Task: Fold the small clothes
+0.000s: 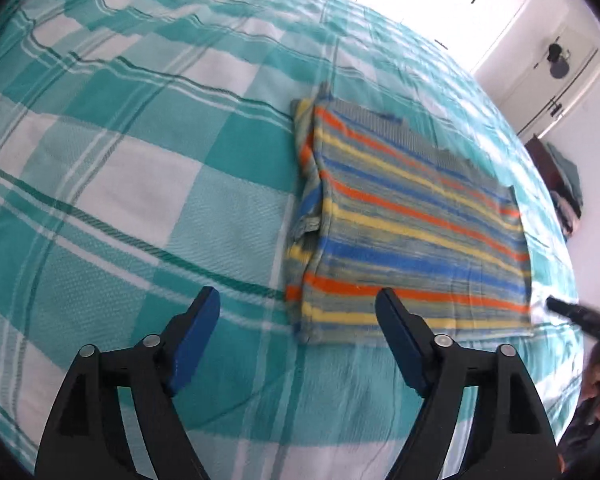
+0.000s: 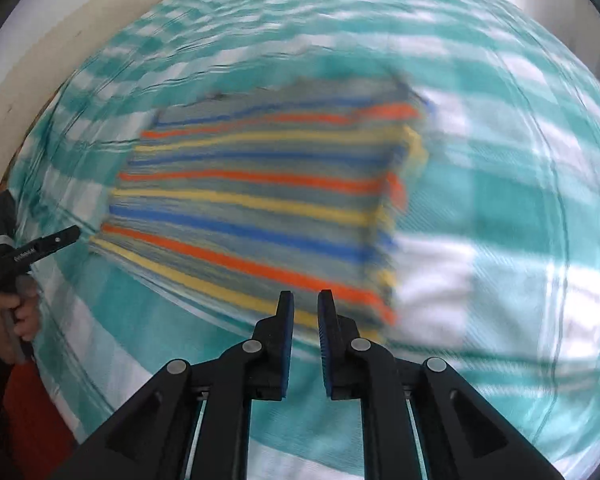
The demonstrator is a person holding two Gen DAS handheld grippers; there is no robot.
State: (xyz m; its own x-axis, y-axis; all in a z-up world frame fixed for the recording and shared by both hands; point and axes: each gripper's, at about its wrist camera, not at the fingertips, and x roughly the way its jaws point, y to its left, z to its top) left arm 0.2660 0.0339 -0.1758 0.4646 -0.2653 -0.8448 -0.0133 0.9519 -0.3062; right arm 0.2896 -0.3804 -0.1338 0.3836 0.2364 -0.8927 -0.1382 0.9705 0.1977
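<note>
left wrist view: angled steeply down from behind the left gripper (image 1: 298,308), close over the checked bedspread (image 1: 140,160), facing a white wardrobe (image 1: 520,40). right wrist view: likewise steep and close, from the opposite side. shared by both: the striped garment (image 1: 412,216) and bedspread.

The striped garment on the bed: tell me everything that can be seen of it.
The striped garment looks like soft knit, banded in orange, yellow, blue and grey-green. It lies flat, folded into a rough rectangle on the teal-and-white checked bedspread, with a folded-in part along one side and a grey ribbed band at its far edge. Neither gripper holds it; only the bedspread touches it.
</note>
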